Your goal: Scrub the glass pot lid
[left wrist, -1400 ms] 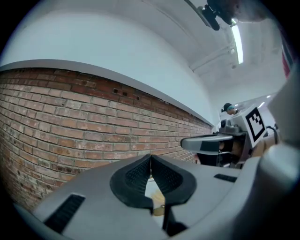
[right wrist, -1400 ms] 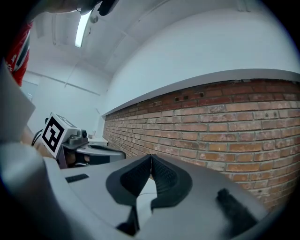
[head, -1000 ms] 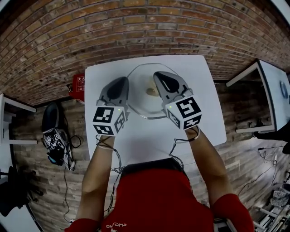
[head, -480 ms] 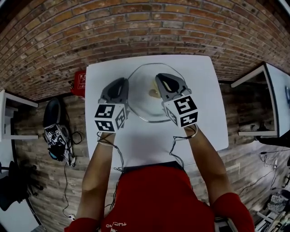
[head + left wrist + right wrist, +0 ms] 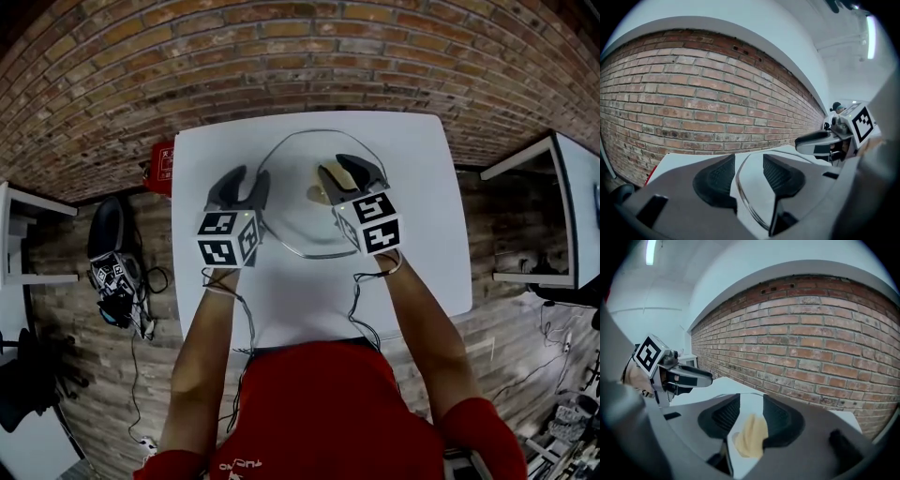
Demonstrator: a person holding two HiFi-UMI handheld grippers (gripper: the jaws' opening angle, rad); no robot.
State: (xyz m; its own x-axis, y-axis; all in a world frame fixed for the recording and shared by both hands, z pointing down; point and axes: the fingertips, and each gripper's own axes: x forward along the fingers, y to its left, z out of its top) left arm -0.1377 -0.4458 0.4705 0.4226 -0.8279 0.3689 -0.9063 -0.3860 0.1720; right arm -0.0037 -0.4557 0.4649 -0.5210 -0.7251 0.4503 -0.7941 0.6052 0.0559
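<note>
The glass pot lid (image 5: pixel 295 155) lies flat near the middle of the white table (image 5: pixel 422 253), with a beige pad (image 5: pixel 317 194) resting on it near its centre. The left gripper (image 5: pixel 249 178) is at the lid's left edge. Its jaws have just opened wide and the rim runs between them, not pinched. The right gripper (image 5: pixel 349 171) is over the lid's right half, its jaws also just opened wide, with the pad loose between them

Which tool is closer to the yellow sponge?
Right. The right tool, jaws just opened, has the yellow sponge between them; the left tool, also just opened, straddles the left rim of the glass lid, farther off.
</note>
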